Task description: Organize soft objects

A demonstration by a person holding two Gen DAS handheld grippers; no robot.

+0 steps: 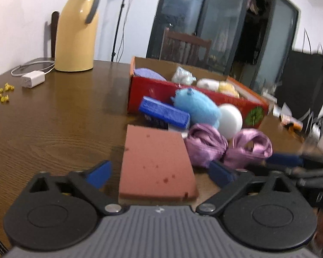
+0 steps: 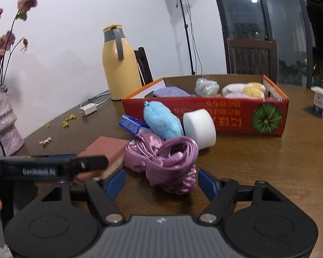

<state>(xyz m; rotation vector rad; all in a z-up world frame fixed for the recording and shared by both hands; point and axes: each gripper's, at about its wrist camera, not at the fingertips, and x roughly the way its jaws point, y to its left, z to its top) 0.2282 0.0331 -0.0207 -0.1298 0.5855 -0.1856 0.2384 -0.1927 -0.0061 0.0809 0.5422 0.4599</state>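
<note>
A pink sponge block (image 1: 157,163) lies on the table between the open fingers of my left gripper (image 1: 159,173); it also shows in the right wrist view (image 2: 105,148). A purple satin cloth (image 2: 163,161) lies bunched just ahead of my open right gripper (image 2: 161,182), apart from it; it also shows in the left wrist view (image 1: 226,146). Behind it lie a light blue plush (image 2: 161,122), a white foam cylinder (image 2: 200,126) and a blue pack (image 2: 131,124). A red cardboard box (image 2: 226,116) holds several soft items.
A yellow thermos jug (image 2: 120,64) and a white charger with cable (image 2: 88,108) stand at the back left. A vase with dried flowers (image 2: 4,120) is at far left. A small white carton (image 2: 320,101) stands at right. Chairs stand beyond the wooden table (image 2: 269,161).
</note>
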